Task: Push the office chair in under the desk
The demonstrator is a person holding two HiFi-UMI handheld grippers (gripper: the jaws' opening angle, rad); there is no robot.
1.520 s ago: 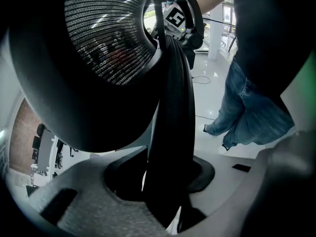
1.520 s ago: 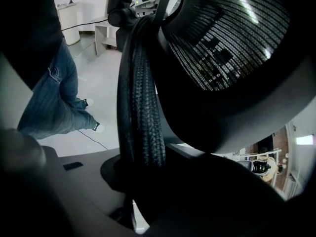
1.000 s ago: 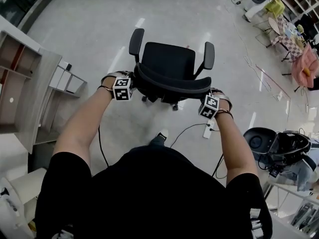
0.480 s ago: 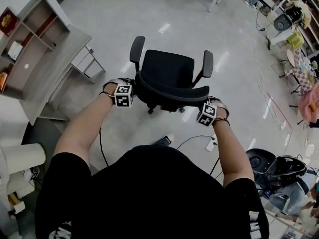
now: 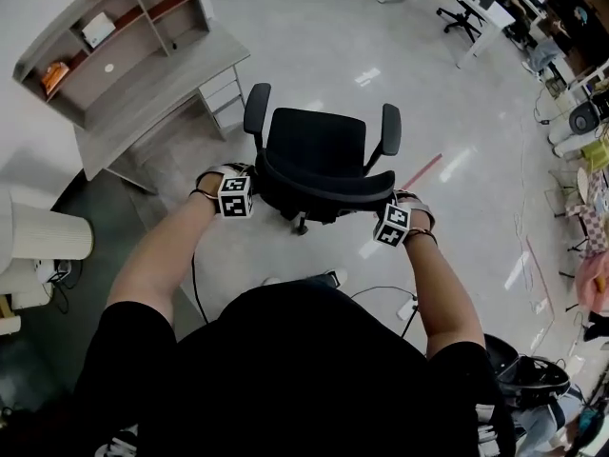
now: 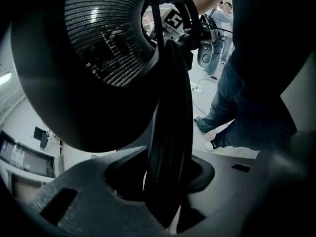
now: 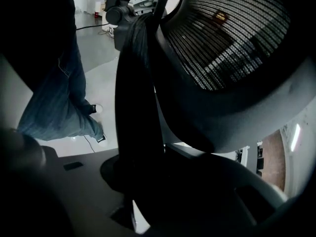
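Note:
The black office chair (image 5: 316, 146) stands on the pale floor with its seat facing away from me and its armrests up. The grey desk (image 5: 162, 82) with a shelf unit on top lies at the upper left, a short way from the chair. My left gripper (image 5: 255, 188) is shut on the left end of the curved backrest (image 5: 324, 181), and my right gripper (image 5: 385, 206) is shut on its right end. The left gripper view shows the backrest's dark rim (image 6: 168, 142) clamped between the jaws of the left gripper (image 6: 165, 201). The right gripper view shows the same rim (image 7: 138, 127) gripped by the right gripper (image 7: 143, 201).
A white cylinder (image 5: 46, 234) stands at the left edge. A power strip with cables (image 5: 409, 307) lies on the floor near my feet. A red strip (image 5: 421, 171) marks the floor right of the chair. White tables and another chair (image 5: 457, 15) stand at the far right.
Both grippers and the chair have swung round together across the floor. The desk has come from the left edge to the upper left, closer to the chair's front.

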